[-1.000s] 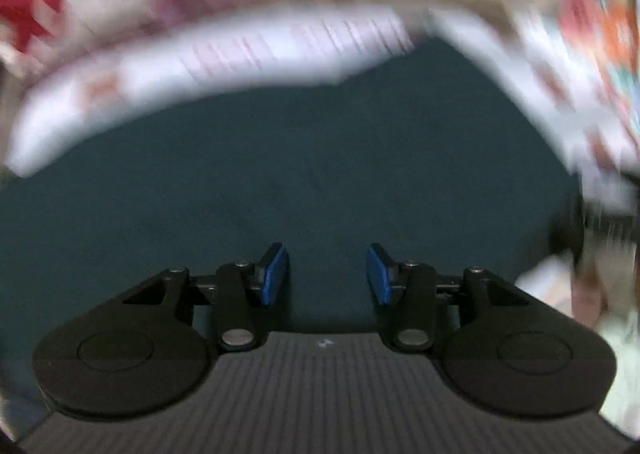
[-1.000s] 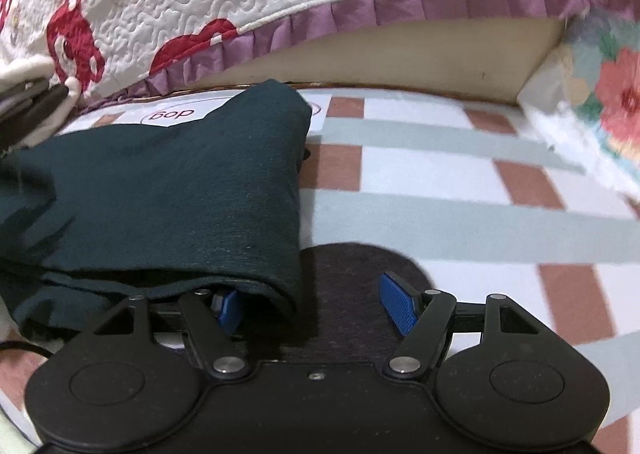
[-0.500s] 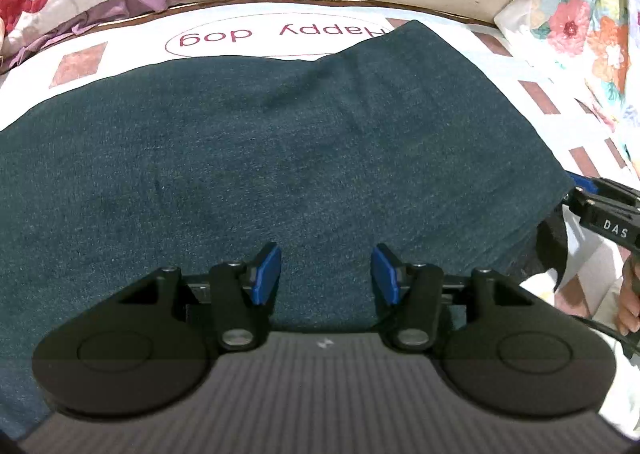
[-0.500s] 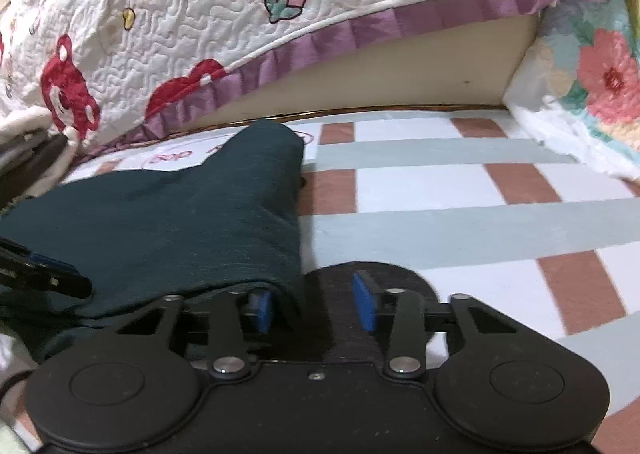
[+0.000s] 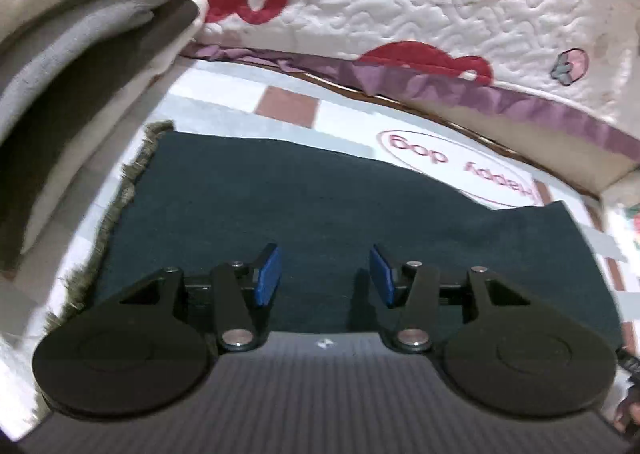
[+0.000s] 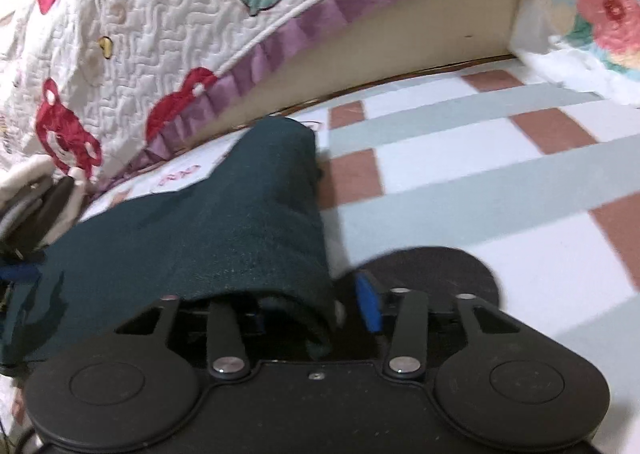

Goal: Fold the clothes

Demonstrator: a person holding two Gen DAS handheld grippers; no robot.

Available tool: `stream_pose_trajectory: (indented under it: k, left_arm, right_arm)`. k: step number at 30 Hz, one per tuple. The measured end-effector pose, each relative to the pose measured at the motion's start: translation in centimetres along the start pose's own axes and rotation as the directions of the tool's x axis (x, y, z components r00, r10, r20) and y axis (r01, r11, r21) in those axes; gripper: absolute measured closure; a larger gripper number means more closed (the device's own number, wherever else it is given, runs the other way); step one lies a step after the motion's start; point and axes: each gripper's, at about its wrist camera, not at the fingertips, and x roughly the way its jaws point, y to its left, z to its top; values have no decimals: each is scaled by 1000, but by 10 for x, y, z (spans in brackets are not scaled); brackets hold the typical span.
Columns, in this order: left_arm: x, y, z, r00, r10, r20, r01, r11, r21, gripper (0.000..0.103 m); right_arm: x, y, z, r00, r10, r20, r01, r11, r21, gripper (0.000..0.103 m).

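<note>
A dark teal garment [image 5: 320,205] lies flat on the checked mat, its frayed hem [image 5: 120,189] at the left. My left gripper [image 5: 324,278] hovers just above it, open, with nothing between its blue pads [image 5: 267,277]. In the right wrist view the garment [image 6: 224,230] is folded, and its rolled edge drapes over the left finger of my right gripper [image 6: 314,314]. That finger is mostly hidden under the cloth. The right pad [image 6: 366,306] stands a little clear of the fold, so the jaws are apart with the cloth edge between them.
A stack of folded white, grey and black clothes [image 5: 68,53] sits at the left beside the garment. A quilted bedspread with a purple frill [image 6: 280,41] hangs behind. A floral pillow [image 6: 600,1] lies at the far right. The checked mat [image 6: 480,157] spreads to the right.
My left gripper has swung left, bringing the frayed hem and the clothes stack into view. My right gripper's jaws narrowed around the fold a second ago and have held that width since.
</note>
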Motion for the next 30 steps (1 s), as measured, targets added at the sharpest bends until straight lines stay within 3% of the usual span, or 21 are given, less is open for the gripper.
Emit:
stream_pose_trajectory:
  k: [2,3,4,5,6,9,11,15,22,28,30]
  left_arm:
    - [-2,-3,2,999,13,45,-14,1000,25,54]
    - [-2,-5,2,998,17,63,-19,999,38,54]
    - [-1,-7,1,997,15,73,-19,999,51,54]
    - [2,-10,0,998,-1,60,-3,998,61,55]
    - [4,-12,-1,999,-16,48,13,997,71,56]
    - [12,-23,-13,993,-105,-45,108,992,72,55]
    - [14,-46,-21,992,-112,-60,120,978,169,55]
    - [29,-92,-37,990,-115,-81,134,945,298,53]
    - [30,-147,-55,962,-216,-168,260,915,309,52]
    - [23,-186,-74,928,-283,-244,349,889,295,52]
    - [12,-190,-79,924,-311,-222,366,890,274,52]
  right_arm:
    - [8,8,9,999,29,29,-28,999,-46,48]
    - [11,13,15,998,39,47,-36,997,-75,53]
    - [8,15,23,995,49,85,-43,997,-67,77]
    - [2,16,32,989,56,135,-51,998,-35,91]
    - [-7,16,42,982,62,180,-61,998,-8,93]
    - [-35,14,63,957,64,285,-79,996,42,94]
    - [-47,4,67,947,49,317,-82,992,92,95]
    - [-60,-28,61,951,-18,309,-37,985,170,95]
    - [-84,-60,50,956,-53,288,-14,974,226,95]
    - [-102,-76,50,960,-71,270,2,969,246,93]
    - [-108,-81,49,962,-76,263,8,968,253,93]
